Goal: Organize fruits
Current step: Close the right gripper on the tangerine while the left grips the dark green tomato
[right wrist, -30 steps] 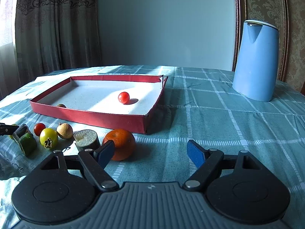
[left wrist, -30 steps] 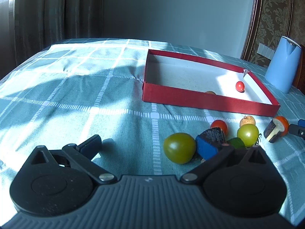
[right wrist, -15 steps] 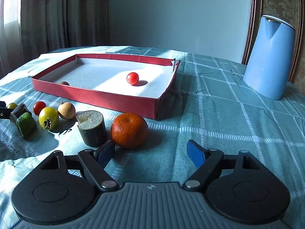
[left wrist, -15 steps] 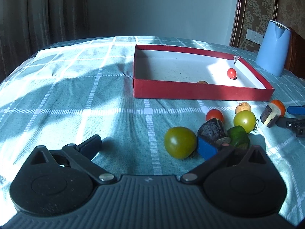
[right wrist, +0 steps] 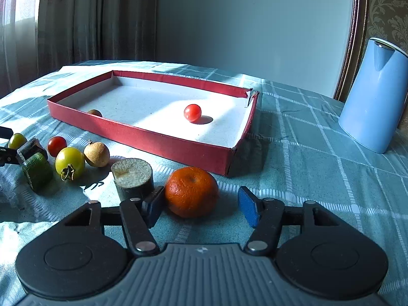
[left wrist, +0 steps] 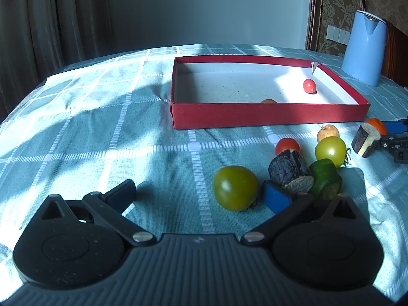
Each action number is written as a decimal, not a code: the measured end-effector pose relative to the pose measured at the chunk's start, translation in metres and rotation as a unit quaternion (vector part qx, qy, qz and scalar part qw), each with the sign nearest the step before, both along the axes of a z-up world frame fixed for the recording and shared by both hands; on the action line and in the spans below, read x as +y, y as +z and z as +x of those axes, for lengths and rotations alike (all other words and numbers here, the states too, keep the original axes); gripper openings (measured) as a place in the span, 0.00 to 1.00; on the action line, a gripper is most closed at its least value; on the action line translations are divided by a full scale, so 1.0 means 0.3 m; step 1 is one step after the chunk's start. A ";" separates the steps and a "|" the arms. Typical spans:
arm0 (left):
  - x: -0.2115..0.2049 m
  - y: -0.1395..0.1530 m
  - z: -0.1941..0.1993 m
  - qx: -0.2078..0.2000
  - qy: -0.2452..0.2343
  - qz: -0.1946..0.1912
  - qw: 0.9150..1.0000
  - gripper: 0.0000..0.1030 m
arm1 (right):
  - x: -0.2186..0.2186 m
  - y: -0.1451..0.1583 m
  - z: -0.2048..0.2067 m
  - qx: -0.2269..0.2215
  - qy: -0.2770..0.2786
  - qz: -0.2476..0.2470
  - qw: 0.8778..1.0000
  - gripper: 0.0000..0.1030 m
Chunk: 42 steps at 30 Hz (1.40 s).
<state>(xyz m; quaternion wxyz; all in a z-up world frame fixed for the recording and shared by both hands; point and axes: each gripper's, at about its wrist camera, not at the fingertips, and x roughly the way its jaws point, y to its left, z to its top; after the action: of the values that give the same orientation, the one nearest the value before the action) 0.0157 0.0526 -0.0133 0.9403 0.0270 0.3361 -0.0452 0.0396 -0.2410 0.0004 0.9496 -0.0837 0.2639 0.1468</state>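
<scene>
The tangerine (right wrist: 191,191) sits on the checked tablecloth (right wrist: 318,168) just in front of the red tray (right wrist: 163,141), near its front right corner. It lies between the pads of your right gripper (right wrist: 201,207), closer to the left pad; the jaws have just been closing, but a gap shows on the right side, so nothing is gripped yet. Being round, it has no long axis to line up with. Your left gripper (left wrist: 201,195) stands wide apart, with the green tomato (left wrist: 235,188) between its fingers near the right one, untouched. The right hand is nearer the tangerine.
</scene>
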 end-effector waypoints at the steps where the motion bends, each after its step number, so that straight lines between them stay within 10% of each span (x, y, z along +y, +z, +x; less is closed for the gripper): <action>1: 0.002 0.000 0.001 0.000 0.000 -0.001 1.000 1.00 | 0.010 0.000 -0.005 -0.005 0.002 -0.009 1.000 0.48; 17: -0.032 0.006 -0.012 -0.016 -0.005 0.026 1.000 1.00 | 0.024 -0.008 -0.016 -0.010 0.001 -0.017 1.000 0.43; 26: -0.047 0.008 -0.014 -0.022 -0.023 0.023 0.999 0.90 | 0.001 -0.007 -0.004 -0.004 -0.010 -0.008 1.000 0.52; 29: -0.068 0.021 -0.046 -0.051 -0.043 0.033 0.997 0.62 | -0.016 -0.008 0.005 0.006 -0.009 0.011 1.000 0.53; 42: -0.074 0.011 -0.032 -0.037 -0.054 0.025 0.998 0.59 | 0.003 -0.008 -0.007 -0.003 -0.008 -0.003 1.000 0.52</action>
<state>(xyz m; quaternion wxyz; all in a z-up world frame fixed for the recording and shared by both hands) 0.0061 0.0303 -0.0101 0.9472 0.0706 0.3006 -0.0866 0.0376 -0.2401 -0.0020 0.9514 -0.0851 0.2619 0.1377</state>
